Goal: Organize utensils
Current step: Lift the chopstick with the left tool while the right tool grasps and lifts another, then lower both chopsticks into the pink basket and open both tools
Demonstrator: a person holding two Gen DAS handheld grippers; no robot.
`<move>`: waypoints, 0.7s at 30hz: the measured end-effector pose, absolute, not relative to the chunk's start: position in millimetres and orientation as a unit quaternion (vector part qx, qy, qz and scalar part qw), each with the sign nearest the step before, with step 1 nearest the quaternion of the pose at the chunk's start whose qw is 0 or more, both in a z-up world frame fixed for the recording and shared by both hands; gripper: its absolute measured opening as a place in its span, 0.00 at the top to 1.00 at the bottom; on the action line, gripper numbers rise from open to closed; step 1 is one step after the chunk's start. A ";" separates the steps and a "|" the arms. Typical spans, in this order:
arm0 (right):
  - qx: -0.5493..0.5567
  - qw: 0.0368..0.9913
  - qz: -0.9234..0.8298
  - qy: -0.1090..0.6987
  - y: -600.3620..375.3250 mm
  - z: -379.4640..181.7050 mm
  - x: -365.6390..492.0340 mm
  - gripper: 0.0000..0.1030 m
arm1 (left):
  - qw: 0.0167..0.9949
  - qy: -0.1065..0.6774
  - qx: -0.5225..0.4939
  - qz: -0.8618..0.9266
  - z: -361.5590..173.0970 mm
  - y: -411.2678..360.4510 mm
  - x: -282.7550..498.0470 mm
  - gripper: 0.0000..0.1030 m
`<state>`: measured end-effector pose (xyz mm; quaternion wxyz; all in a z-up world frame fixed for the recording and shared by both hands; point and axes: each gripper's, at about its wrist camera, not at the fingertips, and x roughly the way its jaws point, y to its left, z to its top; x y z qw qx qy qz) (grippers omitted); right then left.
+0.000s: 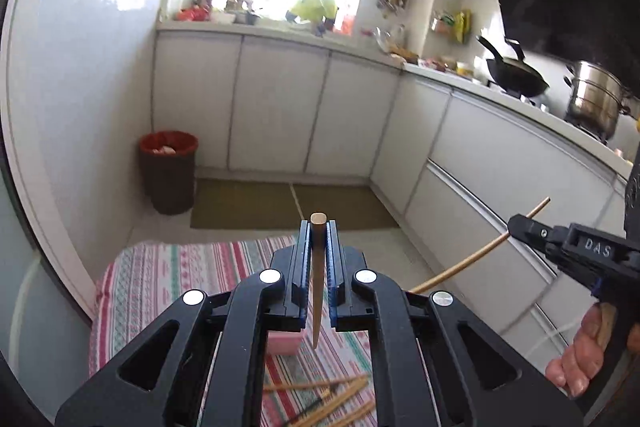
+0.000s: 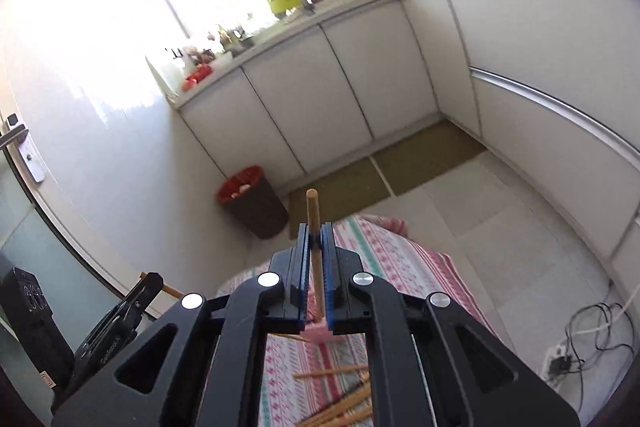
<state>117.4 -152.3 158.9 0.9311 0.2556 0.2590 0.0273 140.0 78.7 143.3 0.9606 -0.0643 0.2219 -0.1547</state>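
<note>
My left gripper (image 1: 319, 227) is shut on a wooden chopstick (image 1: 317, 287) that stands nearly upright between the blue pads, its thick end poking above them. My right gripper (image 2: 316, 229) is shut on another wooden chopstick (image 2: 315, 247), also upright. Seen from the left wrist, the right gripper (image 1: 516, 225) sits at the right with its chopstick (image 1: 472, 259) slanting through it. Both grippers hang high above a striped cloth (image 1: 168, 283) where several loose chopsticks (image 1: 332, 397) lie beside a pink box (image 1: 285, 343). The same chopsticks (image 2: 340, 399) and pink box (image 2: 318, 333) show in the right wrist view.
White kitchen cabinets (image 1: 280, 107) line the back and right walls. A dark bin with a red liner (image 1: 168, 171) stands on the floor at the left. A wok (image 1: 516, 75) and a steel pot (image 1: 596, 99) sit on the stove. Cables (image 2: 580, 343) lie on the floor.
</note>
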 end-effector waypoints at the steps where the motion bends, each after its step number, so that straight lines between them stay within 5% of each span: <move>1: 0.256 0.931 0.032 0.257 -148.4 159.4 123.9 0.94 | 0.963 0.219 -0.066 -0.146 144.5 79.4 145.8 0.94; 11: 0.237 0.929 0.045 0.282 -111.3 110.6 187.3 0.94 | 0.966 0.231 -0.067 -0.098 92.5 82.7 202.2 0.91; 14: 0.236 0.924 0.043 0.297 -107.8 92.6 200.6 0.94 | 0.962 0.236 -0.106 -0.091 73.2 95.9 201.0 0.71; 17: 0.232 0.924 0.040 0.302 -102.5 82.2 206.6 0.94 | 0.964 0.228 -0.113 -0.080 77.1 106.8 195.1 0.71; 21: 0.222 0.925 0.039 0.306 -90.5 75.2 218.4 0.94 | 0.970 0.205 -0.117 -0.064 91.8 118.5 180.9 0.57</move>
